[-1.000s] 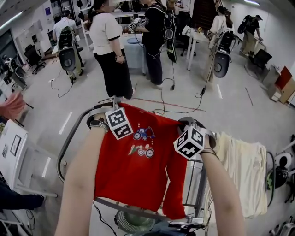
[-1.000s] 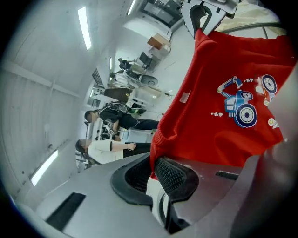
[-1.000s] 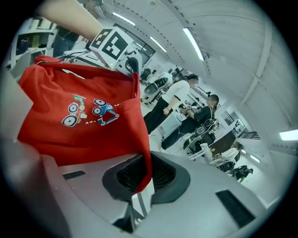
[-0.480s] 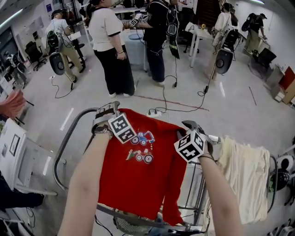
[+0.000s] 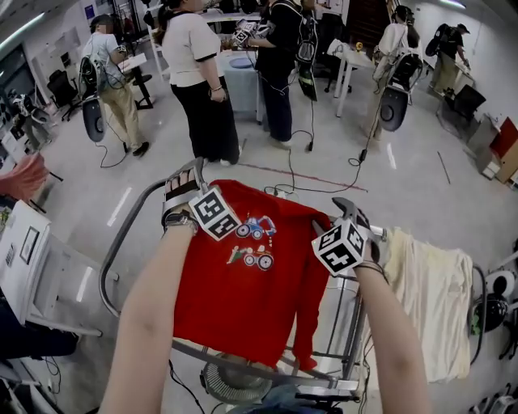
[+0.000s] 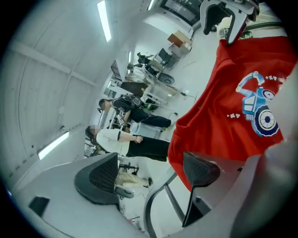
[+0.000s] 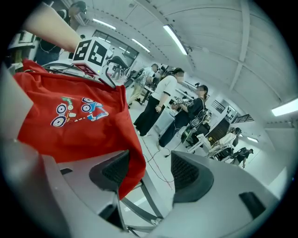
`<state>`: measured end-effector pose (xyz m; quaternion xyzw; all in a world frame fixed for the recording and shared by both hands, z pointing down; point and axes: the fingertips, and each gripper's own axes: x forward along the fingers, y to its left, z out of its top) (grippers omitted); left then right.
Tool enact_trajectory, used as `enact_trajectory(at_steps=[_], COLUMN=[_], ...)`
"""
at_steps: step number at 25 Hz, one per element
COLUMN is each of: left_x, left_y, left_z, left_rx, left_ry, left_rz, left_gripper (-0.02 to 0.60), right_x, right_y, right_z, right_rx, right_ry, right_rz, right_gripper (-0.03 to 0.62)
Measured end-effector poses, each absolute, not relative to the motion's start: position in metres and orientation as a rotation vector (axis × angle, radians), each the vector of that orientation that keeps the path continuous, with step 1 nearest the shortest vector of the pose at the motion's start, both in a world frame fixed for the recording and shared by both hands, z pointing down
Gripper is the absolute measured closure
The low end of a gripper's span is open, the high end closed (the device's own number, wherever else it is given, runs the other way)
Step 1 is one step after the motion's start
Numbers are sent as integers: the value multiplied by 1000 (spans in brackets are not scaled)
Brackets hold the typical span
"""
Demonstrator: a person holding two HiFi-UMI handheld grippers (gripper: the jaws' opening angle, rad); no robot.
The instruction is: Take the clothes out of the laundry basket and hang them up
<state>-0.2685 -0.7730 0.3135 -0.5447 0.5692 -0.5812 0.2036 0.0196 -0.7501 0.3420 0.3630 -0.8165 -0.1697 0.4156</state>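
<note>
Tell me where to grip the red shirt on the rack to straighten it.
Pinch the red shirt at its two top corners, where it folds over the far rack rail. Come from above, near side: the cloth lies flat there, while the dangling sleeve would probably just slip.

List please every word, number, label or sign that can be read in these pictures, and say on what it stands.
No text can be read here.
On the red shirt, the tractor print has tiny white marks, too small to read.
On the marker cubes: black-and-white squares only, no letters.
The blue sign on the far wall: too small.
The dark label on the white box at left: blurred.
</note>
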Motion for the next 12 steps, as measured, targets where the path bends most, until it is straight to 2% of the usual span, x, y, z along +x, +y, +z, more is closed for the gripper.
enact_trajectory(at_steps=[12], left_x=[-270], left_y=[-676], left_z=[255], left_rx=[-1473], left_ry=[1592], left_rz=[-1522], left_gripper=[166], right_x=[16], right_y=[-657], right_z=[288], right_rx=[948], right_ry=[-2025], right_rz=[-526], right_gripper=[333])
